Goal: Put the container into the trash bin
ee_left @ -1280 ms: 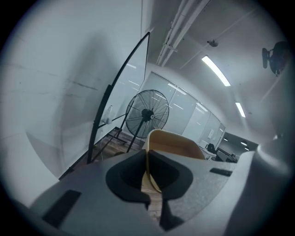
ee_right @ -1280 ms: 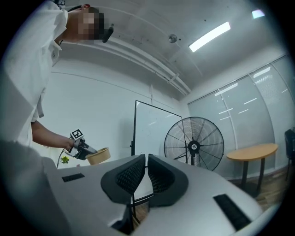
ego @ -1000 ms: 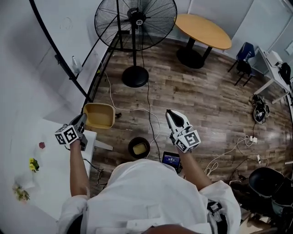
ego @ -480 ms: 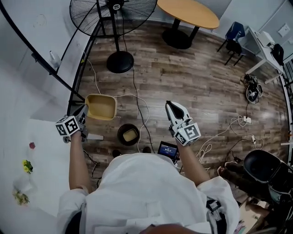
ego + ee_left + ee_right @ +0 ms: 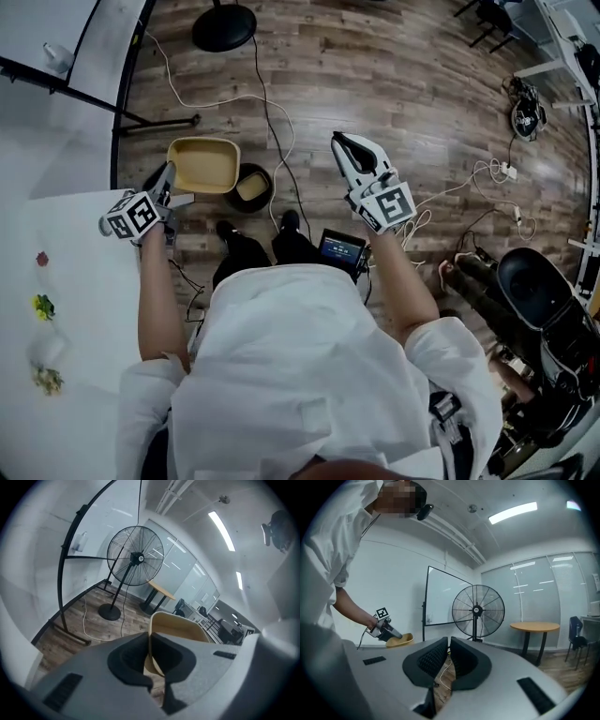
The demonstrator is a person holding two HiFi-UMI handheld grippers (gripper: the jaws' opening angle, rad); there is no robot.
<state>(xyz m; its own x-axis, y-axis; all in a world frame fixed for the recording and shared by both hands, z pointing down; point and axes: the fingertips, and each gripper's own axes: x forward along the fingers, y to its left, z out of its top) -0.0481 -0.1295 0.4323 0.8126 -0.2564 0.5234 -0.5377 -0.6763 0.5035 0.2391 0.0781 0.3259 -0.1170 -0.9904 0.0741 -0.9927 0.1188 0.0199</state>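
So compared to a second ago I've brought both hands down and leaned over. My left gripper (image 5: 166,180) is clamped on the near rim of the container (image 5: 202,165), same pinch as before. The tub now hangs right up against the trash bin (image 5: 242,203) in the head view, instead of up and to its left. My shoes (image 5: 228,234) have come into shot too. The right gripper (image 5: 341,142) sits off to the right of the bin, jaws pressed together with nothing in them. The container is a mustard-tan tub, a thin-walled rounded rectangle, open side up and empty. In the left gripper view its wall runs straight between the jaws. It isn't in the bin yet, and the bin's dark round mouth shows something yellowish inside. The only markings I can make out are the black-and-white square markers on the gripper cubes. The small screen (image 5: 339,248) at my waist is lit but too small to read. Further out, only the fan's base (image 5: 223,25) shows at the top of the head view, where the whole fan showed earlier.
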